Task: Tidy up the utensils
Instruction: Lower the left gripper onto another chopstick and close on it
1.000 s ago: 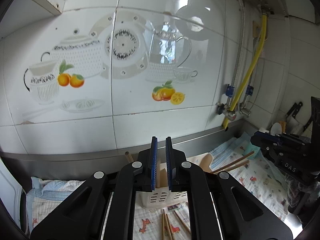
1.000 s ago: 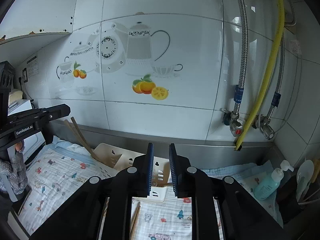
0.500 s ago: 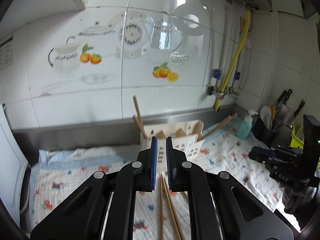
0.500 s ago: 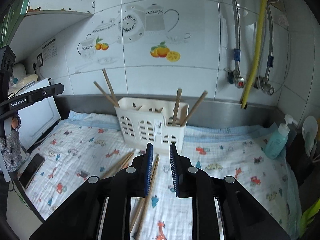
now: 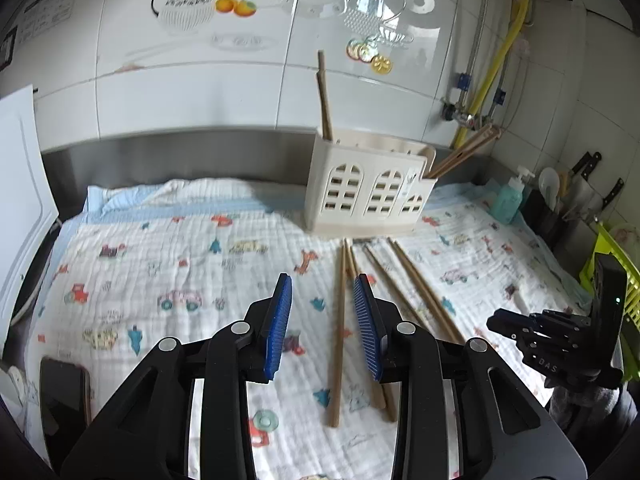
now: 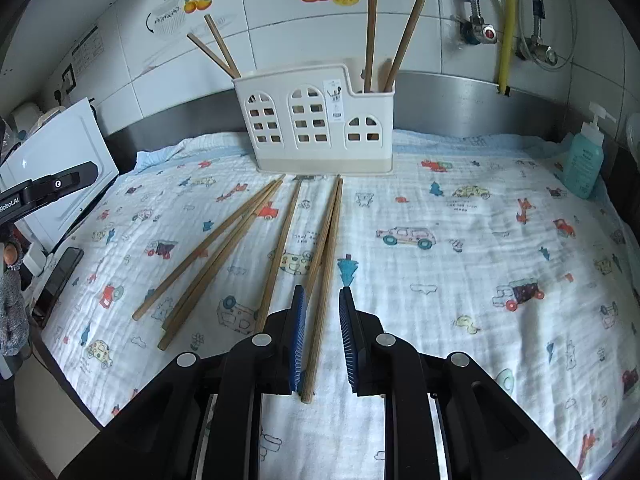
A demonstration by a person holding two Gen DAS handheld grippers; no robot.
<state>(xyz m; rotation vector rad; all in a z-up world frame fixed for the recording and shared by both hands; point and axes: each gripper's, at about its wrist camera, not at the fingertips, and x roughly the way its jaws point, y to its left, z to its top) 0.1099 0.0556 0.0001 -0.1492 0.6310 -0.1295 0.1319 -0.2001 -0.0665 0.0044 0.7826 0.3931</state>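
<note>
Both grippers dropped toward the chopsticks [image 6: 280, 240]; left gripper [image 5: 322, 292] jaws apparently just opened

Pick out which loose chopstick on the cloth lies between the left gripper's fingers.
It is the single chopstick farthest left in the left wrist view, framed by the open left gripper and untouched. The other loose chopsticks fan out to its right, outside the fingers.

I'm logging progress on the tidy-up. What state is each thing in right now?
Left gripper: open, jaws just widened, astride one loose chopstick.
Right gripper: narrowly open, empty.
Utensil holder: upright, four chopsticks inside.
Loose chopsticks: lying flat on the cloth.
Soap bottle: upright.
Phone: lying flat, screen dark.
</note>
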